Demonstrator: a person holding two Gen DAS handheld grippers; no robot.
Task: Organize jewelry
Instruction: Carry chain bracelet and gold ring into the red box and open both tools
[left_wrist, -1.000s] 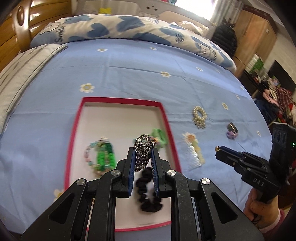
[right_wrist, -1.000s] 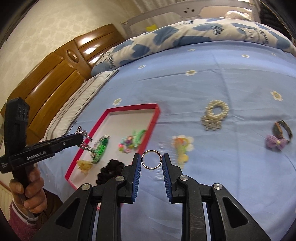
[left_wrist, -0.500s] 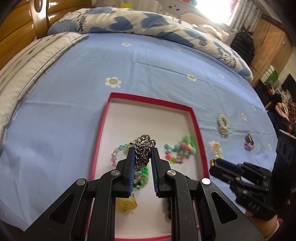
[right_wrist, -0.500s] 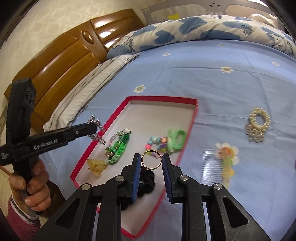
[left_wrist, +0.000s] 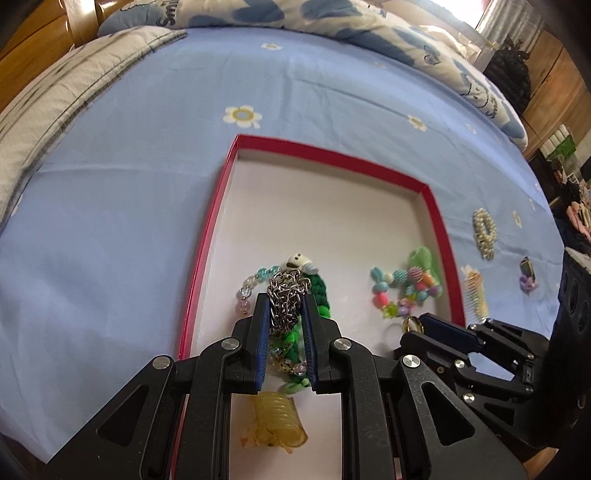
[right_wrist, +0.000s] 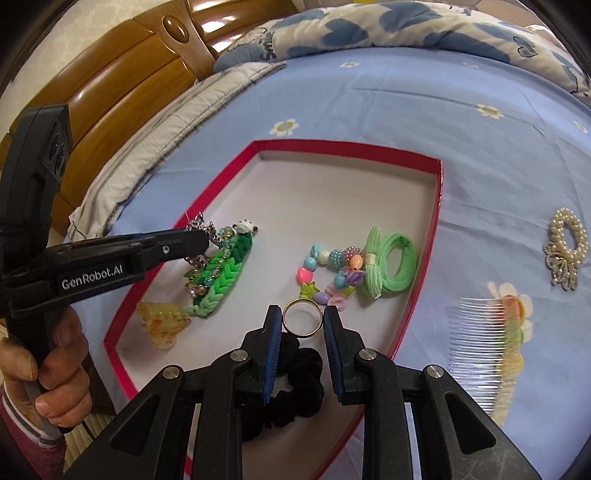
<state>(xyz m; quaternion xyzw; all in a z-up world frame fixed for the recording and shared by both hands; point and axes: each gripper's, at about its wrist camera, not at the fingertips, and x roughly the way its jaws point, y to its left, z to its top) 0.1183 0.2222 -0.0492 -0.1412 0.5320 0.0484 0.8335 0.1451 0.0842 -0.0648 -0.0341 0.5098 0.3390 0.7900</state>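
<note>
Landmark: shallow red-rimmed tray (right_wrist: 439, 192) w/ white floor, sitting on the bed's blue flowered sheet (right_wrist: 480, 155).

Left tongs (left_wrist: 285, 306), over the tray's near-left part, are clamped on a bunched silver metal chain (left_wrist: 288, 295); links spill out above the blue pads. Under them in the tray: green woven band (right_wrist: 221, 273) w/ clear beads alongside, and nearer the tray's front edge a ribbed amber plastic hair claw (right_wrist: 162, 321).

Tray middle-right: string of chunky pastel beads (right_wrist: 332, 273), touching a coil of ribbed lime-green hair ties (right_wrist: 388, 262) by the right wall.

Right tongs (right_wrist: 302, 321), over the tray's near-centre, pinch a thin, smooth gold ring (right_wrist: 303, 318) by its sides, hoop facing the cam. Black ruffled fabric scrunchie (right_wrist: 295, 373) lies in the tray below them.

Outside the tray, to its right on the sheet: clear plastic comb (right_wrist: 480, 350) w/ fine teeth, just beside the rim; further right a pearl loop (right_wrist: 567, 240) w/ a silvery cluster.
</note>
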